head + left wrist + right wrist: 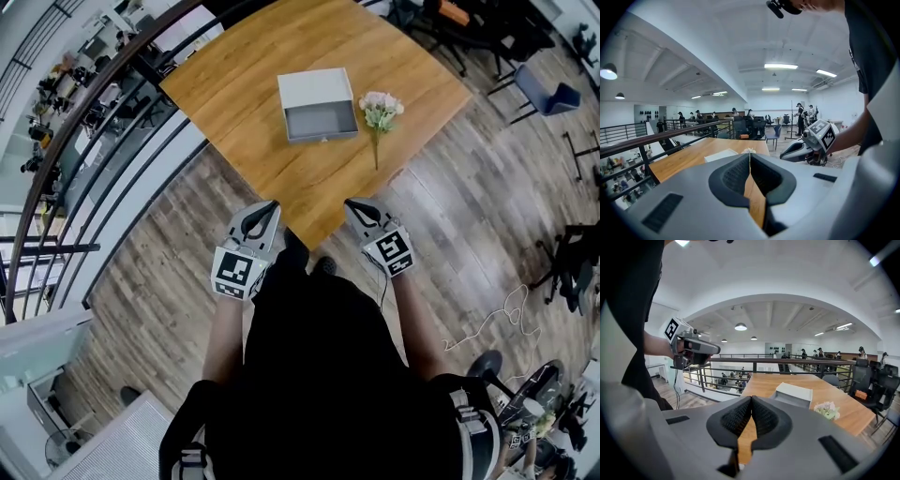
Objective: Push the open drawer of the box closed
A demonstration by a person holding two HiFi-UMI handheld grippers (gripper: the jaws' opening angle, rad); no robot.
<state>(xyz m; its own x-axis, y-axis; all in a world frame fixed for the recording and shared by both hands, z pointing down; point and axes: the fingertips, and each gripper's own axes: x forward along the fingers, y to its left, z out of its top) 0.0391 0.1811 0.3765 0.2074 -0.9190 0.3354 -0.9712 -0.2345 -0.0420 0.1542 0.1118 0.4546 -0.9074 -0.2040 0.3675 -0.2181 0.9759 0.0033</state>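
The left gripper (pixel 270 208) and right gripper (pixel 352 206) have closed, empty jaws. One should push the white box's (pixel 314 82) open grey drawer (pixel 321 122) straight in.

Head view: table (pixel 234 84) far corner cut off at top edge; person (pixel 328 375) cropped at btm edge. Left gripper view: box (pixel 723 154) mostly hidden behind left gripper (pixel 750 158) body. Bkgd people (pixel 800 115) too small to tell apart.

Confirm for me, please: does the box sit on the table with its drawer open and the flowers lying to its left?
Not quite: the head view shows the flowers lying to the right of the box, not its left. The drawer is open, and the box sits on the table.
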